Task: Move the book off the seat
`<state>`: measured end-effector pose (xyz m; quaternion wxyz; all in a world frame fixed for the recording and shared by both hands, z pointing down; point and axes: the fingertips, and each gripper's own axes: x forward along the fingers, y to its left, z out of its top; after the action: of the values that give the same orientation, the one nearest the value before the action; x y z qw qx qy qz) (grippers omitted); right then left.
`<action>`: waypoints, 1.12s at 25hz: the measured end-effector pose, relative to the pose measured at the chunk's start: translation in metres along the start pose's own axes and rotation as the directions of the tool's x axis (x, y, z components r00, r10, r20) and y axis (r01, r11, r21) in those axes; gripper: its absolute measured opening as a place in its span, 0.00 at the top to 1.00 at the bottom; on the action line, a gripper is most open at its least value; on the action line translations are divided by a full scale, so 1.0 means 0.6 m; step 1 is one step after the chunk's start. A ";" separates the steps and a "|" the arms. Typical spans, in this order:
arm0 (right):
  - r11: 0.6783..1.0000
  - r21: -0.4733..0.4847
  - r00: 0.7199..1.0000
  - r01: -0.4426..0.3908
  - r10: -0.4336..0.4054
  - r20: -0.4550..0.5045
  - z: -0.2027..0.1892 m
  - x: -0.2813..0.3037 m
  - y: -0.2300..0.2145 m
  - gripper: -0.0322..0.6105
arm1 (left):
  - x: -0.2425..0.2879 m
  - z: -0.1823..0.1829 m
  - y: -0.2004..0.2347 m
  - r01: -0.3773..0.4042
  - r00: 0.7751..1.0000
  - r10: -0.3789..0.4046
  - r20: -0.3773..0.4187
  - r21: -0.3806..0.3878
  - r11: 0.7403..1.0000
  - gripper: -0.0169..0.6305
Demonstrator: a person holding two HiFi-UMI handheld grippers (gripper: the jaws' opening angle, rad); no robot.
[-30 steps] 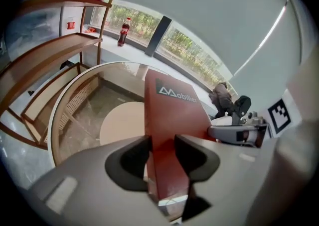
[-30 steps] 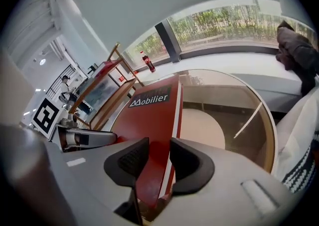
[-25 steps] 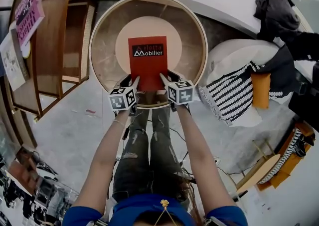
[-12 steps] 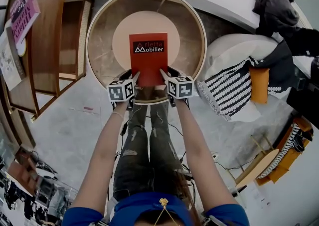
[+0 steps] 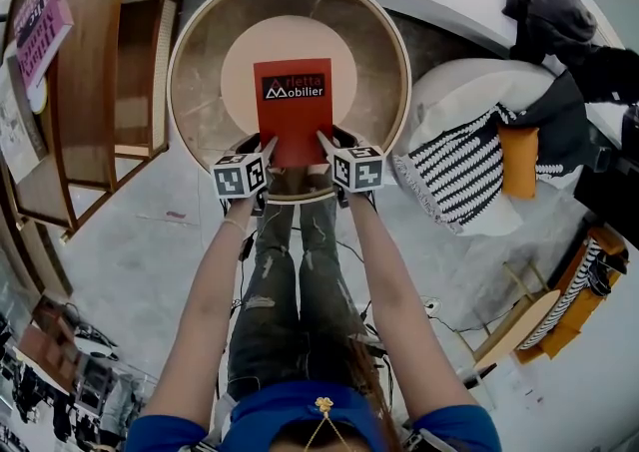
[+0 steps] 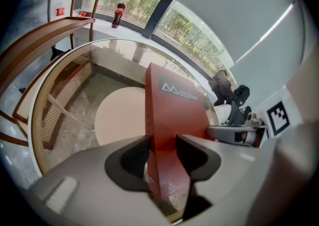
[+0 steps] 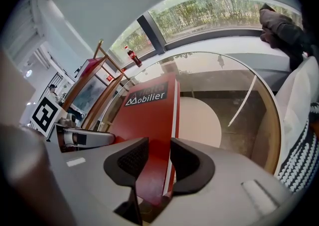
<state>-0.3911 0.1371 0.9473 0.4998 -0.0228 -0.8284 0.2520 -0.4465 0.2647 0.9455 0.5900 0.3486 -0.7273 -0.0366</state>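
1. The book, red-covered with a white title on a dark band, lies over the round pale seat of the bowl-shaped chair. Its long side runs near to far. Its near end reaches past the seat to the chair's near rim.
2. We cannot tell whether the book's far end rests on the seat or hangs clear of it.
3. The left gripper stands at the book's near left corner. In the left gripper view the book runs between the two pads of that gripper. The jaws are loosening about it and stand wide, and we see no firm press on the cover.
4. The right gripper stands at the book's near right corner. In the right gripper view both pads of that gripper lie against the book, one on each face, clamped on it.
5. The two grippers are near each other, with the book's near edge between them.
6. A wooden shelf unit stands left of the chair.
7. A pale pouf with a striped cloth stands to the right.
8. A cola bottle stands on the far window sill.
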 end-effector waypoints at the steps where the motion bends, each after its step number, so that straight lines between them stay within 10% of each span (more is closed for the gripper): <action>1: 1.000 0.000 1.000 0.001 -0.001 0.001 0.000 0.000 0.000 0.74 | 0.000 0.001 0.000 -0.002 1.000 0.002 0.001 0.001 1.000 0.71; 28: 1.000 0.002 1.000 0.002 -0.002 0.003 0.000 -0.001 0.000 0.74 | 0.000 -0.001 0.000 -0.010 1.000 0.010 -0.003 0.004 1.000 0.71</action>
<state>-0.3907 0.1369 0.9470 0.4990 -0.0210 -0.8289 0.2521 -0.4456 0.2648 0.9457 0.5907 0.3463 -0.7281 -0.0319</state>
